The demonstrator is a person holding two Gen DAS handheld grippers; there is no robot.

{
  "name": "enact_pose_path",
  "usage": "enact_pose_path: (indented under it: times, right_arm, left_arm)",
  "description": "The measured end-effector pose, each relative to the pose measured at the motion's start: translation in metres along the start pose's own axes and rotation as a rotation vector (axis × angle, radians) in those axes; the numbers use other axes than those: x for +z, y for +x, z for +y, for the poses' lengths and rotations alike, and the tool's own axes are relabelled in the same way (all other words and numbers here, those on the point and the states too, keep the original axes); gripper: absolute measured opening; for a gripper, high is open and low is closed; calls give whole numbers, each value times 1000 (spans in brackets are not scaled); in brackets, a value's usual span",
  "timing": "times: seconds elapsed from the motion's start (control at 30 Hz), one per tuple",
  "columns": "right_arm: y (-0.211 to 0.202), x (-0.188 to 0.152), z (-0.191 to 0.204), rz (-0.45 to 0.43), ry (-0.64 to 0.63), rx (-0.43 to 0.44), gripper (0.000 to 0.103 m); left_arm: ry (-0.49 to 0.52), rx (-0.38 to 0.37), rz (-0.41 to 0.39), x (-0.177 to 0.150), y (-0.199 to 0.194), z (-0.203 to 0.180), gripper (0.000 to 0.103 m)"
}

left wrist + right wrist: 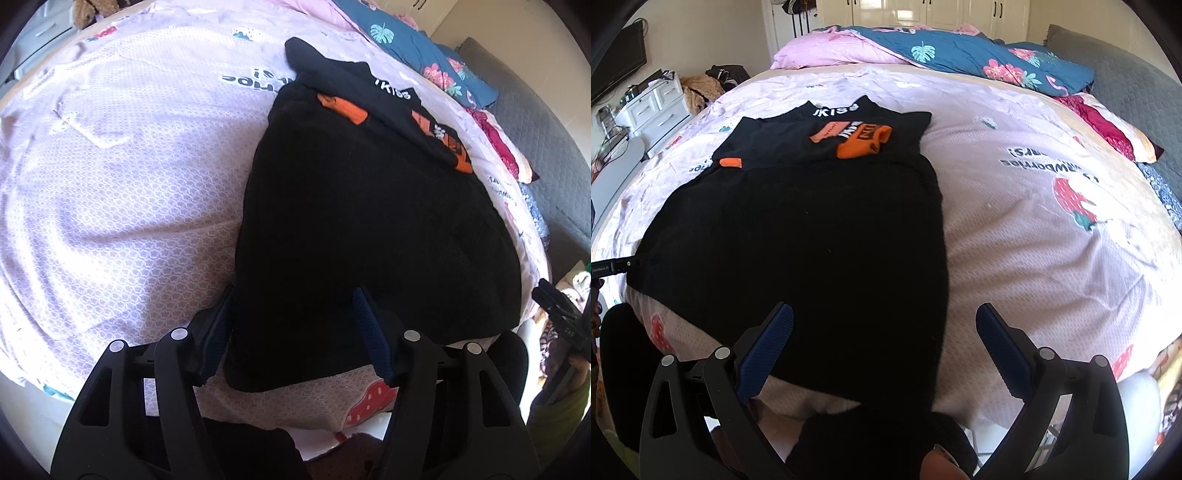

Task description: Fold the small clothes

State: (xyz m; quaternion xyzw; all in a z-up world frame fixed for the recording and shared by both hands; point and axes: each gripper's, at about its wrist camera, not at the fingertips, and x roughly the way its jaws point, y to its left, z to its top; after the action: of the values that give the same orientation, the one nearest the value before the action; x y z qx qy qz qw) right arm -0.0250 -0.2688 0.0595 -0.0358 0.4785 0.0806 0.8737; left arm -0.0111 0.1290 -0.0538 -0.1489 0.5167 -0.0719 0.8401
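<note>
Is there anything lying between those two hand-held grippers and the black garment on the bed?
Nothing visible. The left hand-held gripper already straddles the black garment's near corner; the right hand-held gripper hangs open over its near hem.

Clothes spread on the bed, tongs at the near edge

A large garment (812, 266) lies flat on the bed (1034, 240), with a smaller printed top (827, 136) behind it, partly overlapped. The left tongs (295, 332) straddle the garment's near left corner; the right tongs (886, 350) hang over its near right edge. Pillows (831, 51) and a quilt (960, 55) lie at the far end.
</note>
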Motion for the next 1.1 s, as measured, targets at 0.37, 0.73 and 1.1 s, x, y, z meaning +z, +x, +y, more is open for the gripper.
enact_pose_path:
  times: [0.37, 0.73, 1.1]
  right_arm:
    - [4, -28, -20, 64, 68, 63, 86]
    - [25, -38, -20, 130, 67, 100, 44]
    - [9, -32, -20, 57, 35, 111, 7]
  left_arm:
    - [28, 9, -5, -1, 3, -3, 58]
    - [32, 14, -12, -2, 2, -2, 57]
    - [17, 26, -25, -2, -3, 6, 13]
